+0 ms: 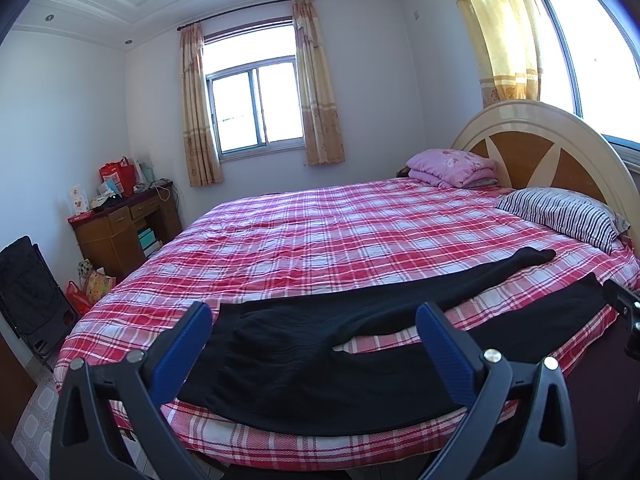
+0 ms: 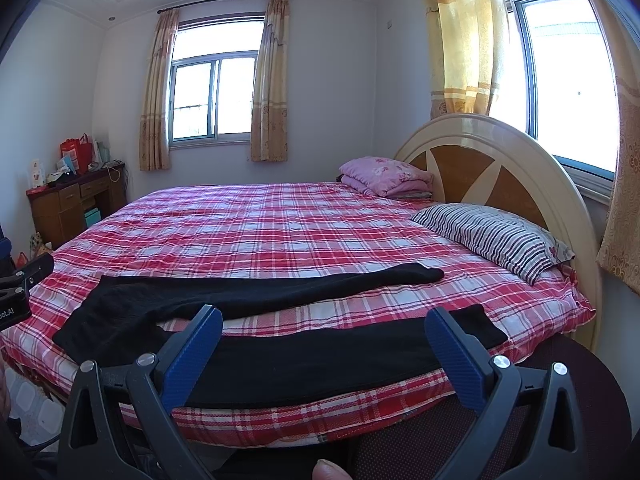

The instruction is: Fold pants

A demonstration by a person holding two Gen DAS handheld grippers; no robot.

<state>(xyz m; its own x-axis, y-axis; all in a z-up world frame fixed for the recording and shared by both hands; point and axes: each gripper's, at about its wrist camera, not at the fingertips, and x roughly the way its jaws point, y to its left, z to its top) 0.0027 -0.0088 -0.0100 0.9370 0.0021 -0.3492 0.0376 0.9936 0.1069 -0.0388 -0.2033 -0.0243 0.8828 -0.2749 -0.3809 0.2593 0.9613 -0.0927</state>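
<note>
Black pants point(image 1: 304, 356) lie spread flat on the near edge of the red plaid bed point(image 1: 320, 232), waist to the left, two legs splayed to the right. My left gripper point(image 1: 314, 316) is open and empty, just above the waist end. My right gripper point(image 2: 324, 320) is open and empty, over the near leg of the pants point(image 2: 320, 360). The far leg point(image 2: 320, 284) runs toward the striped pillow. The right gripper's edge shows in the left wrist view point(image 1: 624, 304), and the left gripper's edge in the right wrist view point(image 2: 20, 284).
A striped pillow point(image 1: 560, 216) and a folded pink quilt point(image 1: 452, 166) lie by the round headboard point(image 1: 540, 140). A wooden desk point(image 1: 124, 228) with clutter stands at the far left wall. A dark chair point(image 1: 28, 292) is left of the bed.
</note>
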